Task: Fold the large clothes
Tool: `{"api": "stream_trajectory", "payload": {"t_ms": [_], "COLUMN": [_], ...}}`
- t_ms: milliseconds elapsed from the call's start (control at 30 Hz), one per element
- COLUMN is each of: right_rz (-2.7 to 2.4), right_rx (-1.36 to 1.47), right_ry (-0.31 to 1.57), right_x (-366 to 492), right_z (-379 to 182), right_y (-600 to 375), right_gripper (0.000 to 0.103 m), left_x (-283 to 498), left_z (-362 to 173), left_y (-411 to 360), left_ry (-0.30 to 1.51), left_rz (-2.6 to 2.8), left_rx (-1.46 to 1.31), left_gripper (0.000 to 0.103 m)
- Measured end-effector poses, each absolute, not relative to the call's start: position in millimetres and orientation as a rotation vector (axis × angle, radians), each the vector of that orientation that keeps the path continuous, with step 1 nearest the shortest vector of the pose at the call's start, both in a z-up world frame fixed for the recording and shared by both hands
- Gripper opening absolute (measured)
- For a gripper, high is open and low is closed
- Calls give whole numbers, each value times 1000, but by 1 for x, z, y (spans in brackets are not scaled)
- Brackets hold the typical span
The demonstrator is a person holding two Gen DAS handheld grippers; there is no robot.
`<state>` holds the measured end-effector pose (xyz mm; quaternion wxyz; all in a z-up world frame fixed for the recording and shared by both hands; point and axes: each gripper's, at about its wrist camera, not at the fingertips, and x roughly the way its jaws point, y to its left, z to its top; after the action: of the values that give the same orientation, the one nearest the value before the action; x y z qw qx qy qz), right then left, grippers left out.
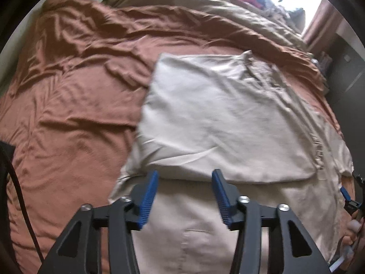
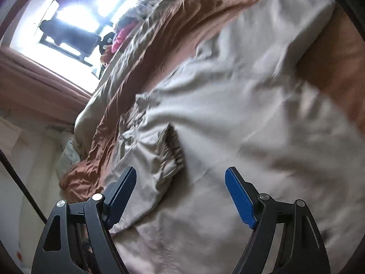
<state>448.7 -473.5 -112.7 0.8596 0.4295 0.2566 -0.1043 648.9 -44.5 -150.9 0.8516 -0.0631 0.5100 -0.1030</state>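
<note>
Above the blurred beige garment (image 1: pixel 228 118), both hand-held grippers, left (image 1: pixel 185 178) and right (image 2: pixel 180 175), open, empty.

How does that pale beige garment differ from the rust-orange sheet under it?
The pale beige garment is small, folded over itself with straight edges; the rust-orange bed sheet spreads over most of the bed. The garment lies fairly smooth on top, while the sheet beneath is creased all over. Both are soft cloth lying flat.
</note>
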Motion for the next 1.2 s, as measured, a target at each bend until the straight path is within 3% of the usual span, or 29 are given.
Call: {"api": "stream_trajectory", "payload": {"t_ms": [267,400,700,1200], "right_rz": [-354,-401,-495,-546], "right_rx": [812,835,904,948], "right_ry": [506,495,457,449], "right_x": [392,373,351,391], "right_z": [-92,-97,-119,-138], "right_y": [-542,-578,-639,-692], "right_gripper": [79,65,49,40], "left_x": [638,639,652,693], "left_z": [-136,-134,-138,-194], "left_y": [-105,-134,-189,-230], "left_ry": [1052,1054,1055,1096], "left_rz": [-315,-350,-391,-410], "left_rx": [-108,-104,-31,-10], "left_gripper": [55,55,55,55]}}
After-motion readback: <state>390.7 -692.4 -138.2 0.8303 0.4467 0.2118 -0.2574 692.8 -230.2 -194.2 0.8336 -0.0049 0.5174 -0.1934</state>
